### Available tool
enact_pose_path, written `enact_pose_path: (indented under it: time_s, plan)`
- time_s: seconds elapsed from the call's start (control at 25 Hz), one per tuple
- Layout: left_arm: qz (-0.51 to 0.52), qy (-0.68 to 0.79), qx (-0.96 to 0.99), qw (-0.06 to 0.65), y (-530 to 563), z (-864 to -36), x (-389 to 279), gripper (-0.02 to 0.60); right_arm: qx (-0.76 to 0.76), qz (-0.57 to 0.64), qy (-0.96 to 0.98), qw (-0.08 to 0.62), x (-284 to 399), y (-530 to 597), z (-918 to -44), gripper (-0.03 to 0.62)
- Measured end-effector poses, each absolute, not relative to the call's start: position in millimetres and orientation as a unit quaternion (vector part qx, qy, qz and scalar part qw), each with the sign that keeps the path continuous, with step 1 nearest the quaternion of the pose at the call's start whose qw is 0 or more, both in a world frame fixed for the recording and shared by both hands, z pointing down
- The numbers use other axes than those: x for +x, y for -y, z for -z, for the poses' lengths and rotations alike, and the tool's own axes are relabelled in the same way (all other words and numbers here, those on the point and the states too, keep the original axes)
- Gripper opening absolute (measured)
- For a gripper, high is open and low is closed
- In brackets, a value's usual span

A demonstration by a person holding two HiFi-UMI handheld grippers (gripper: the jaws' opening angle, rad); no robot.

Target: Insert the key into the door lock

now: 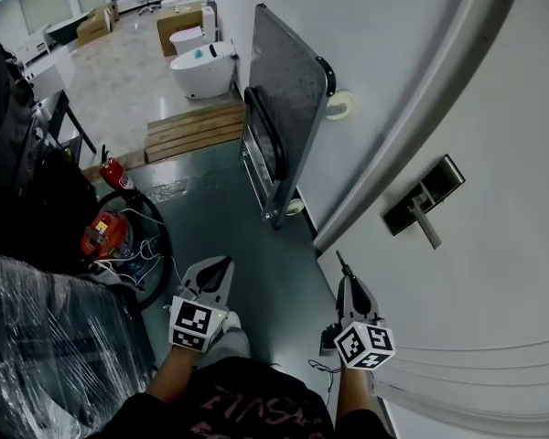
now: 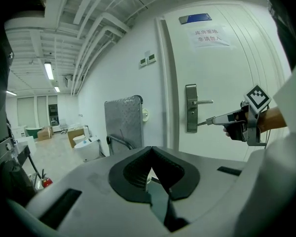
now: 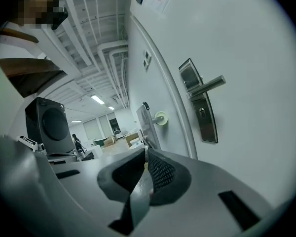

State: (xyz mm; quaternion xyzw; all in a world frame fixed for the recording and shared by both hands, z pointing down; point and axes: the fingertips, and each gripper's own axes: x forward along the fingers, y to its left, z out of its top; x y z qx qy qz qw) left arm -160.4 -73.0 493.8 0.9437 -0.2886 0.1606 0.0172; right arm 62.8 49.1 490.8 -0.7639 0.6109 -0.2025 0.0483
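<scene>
Fingers (image 3: 162,174) of the right gripper (image 3: 146,151): black ribbed pads pressed together, clamping the thin dark metal key (image 2: 203,123), whose shaft sticks out beyond the fingertips.
Fingers (image 2: 133,174) of the left gripper (image 2: 151,149): tips closed against each other, nothing between them; held low beside the right gripper, away from the door.

Key, position: gripped at its head, its free end pointing towards the door. In the left gripper view its tip lines up with the lower end of the lock plate. The head view shows it apart from the lock, not inserted.

Silver rectangular door lock with lever handle (image 3: 200,105): mounted on the white panelled door (image 1: 494,263), up and to the right of the right gripper's fingertips. A small keyhole (image 3: 201,112) sits below the lever.

White paper notice (image 2: 212,36): fixed high on the door.

Grey metal platform trolley (image 1: 284,108): stood on edge, leaning against the white wall beside the door frame.

Round white wall fitting (image 1: 340,105): just beside the trolley's upper edge.

White toilets (image 1: 201,67): on the floor farther back, behind a slatted wooden pallet (image 1: 194,128).

Red fire extinguisher (image 1: 114,174): left of the pallet.
</scene>
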Motion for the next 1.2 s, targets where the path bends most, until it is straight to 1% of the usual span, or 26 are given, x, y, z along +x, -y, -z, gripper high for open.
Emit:
enact_pose_path:
  time_s: [0.24,0.52,0.76,1.0,1.2]
  plan:
    - [-0.162,0.253,0.954,0.012,132.7,-490.3,-158.6,0.012,-0.787,0.198,-0.582,0.050,58.7,-2.5,-484.4,0.078]
    - [-0.167,0.206,0.964,0.007,169.6,-491.6,-139.3,0.012,-0.814,0.196,-0.543,0.061,63.9,15.3,-481.2,0.078]
    - [-0.168,0.153,0.974,-0.006,174.1,-483.9,-105.7,0.012,-0.836,0.196,-0.507,0.078,80.0,9.0,-473.7,0.078]
    - [-0.178,0.108,0.978,-0.014,176.1,-488.0,-67.5,0.012,-0.853,0.201,-0.471,0.101,108.6,2.0,-478.5,0.078]
    - [-0.189,0.079,0.979,-0.022,181.1,-493.0,-30.4,0.012,-0.866,0.200,-0.445,0.106,135.7,-0.4,-485.4,0.078]
